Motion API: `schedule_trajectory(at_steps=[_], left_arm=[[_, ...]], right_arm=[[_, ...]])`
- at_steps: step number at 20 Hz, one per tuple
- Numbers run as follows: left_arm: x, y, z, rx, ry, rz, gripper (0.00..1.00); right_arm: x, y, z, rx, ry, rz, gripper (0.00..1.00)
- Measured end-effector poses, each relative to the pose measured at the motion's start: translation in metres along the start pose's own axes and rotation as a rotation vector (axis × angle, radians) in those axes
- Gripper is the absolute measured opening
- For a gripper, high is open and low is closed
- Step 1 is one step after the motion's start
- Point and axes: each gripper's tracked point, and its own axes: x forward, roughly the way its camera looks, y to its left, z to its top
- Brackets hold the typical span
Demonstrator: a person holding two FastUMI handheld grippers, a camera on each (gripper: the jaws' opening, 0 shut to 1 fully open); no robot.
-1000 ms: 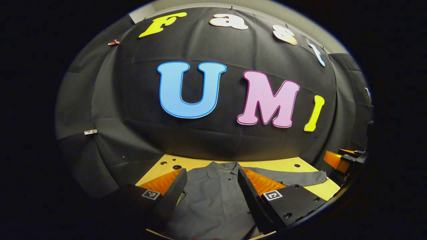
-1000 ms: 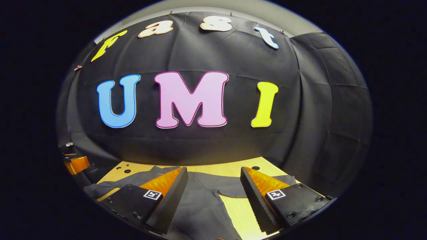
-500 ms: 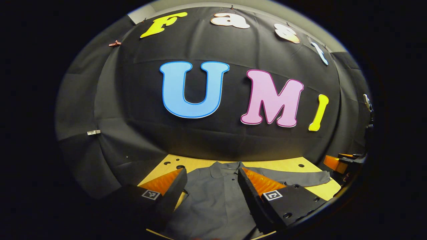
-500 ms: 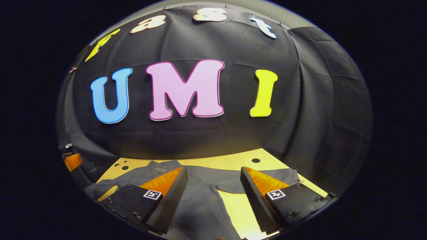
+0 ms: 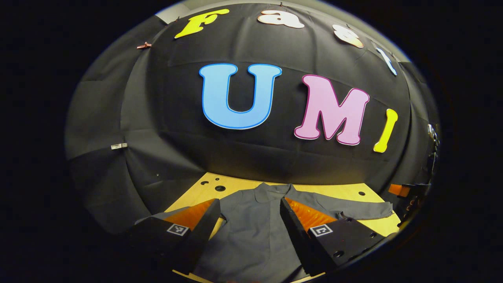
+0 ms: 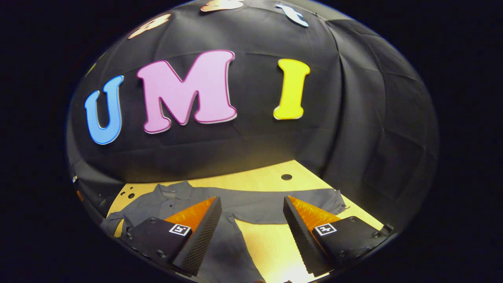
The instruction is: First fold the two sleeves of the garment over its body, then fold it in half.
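Observation:
A grey long-sleeved shirt (image 5: 251,228) with a collar and buttons lies flat on the wooden table (image 5: 232,186), collar toward the wall. My left gripper (image 5: 249,222) hangs open above the shirt's body, nothing between its fingers. One sleeve (image 5: 357,210) stretches out to the right in the left gripper view. In the right gripper view that same sleeve (image 6: 275,204) lies spread across the table (image 6: 267,179), its cuff (image 6: 336,198) at the right. My right gripper (image 6: 251,224) is open above the sleeve and the armpit area. The shirt's body (image 6: 157,204) shows at the left.
The table has several round holes near its back edge (image 5: 216,188), and one hole (image 6: 286,177) beyond the sleeve. The black cloth wall stands close behind the table. The other gripper (image 5: 404,190) shows at the far right edge of the left gripper view.
Both views have tipped downward and the shirt shows more fully. The right gripper has swung rightward toward the outstretched sleeve. Both grippers stay open.

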Motion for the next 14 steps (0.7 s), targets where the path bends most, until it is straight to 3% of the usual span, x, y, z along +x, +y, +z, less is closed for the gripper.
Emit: schedule_trajectory(at_steps=[10,14], left_arm=[[0.004,0.007,-0.044,-0.049,0.109,0.123,0.96],[0.009,0.005,-0.068,-0.105,0.177,0.168,0.96]], right_arm=[[0.080,-0.126,-0.047,0.060,0.173,-0.174,0.98],[0.123,-0.174,-0.076,0.020,0.274,-0.212,0.97]])
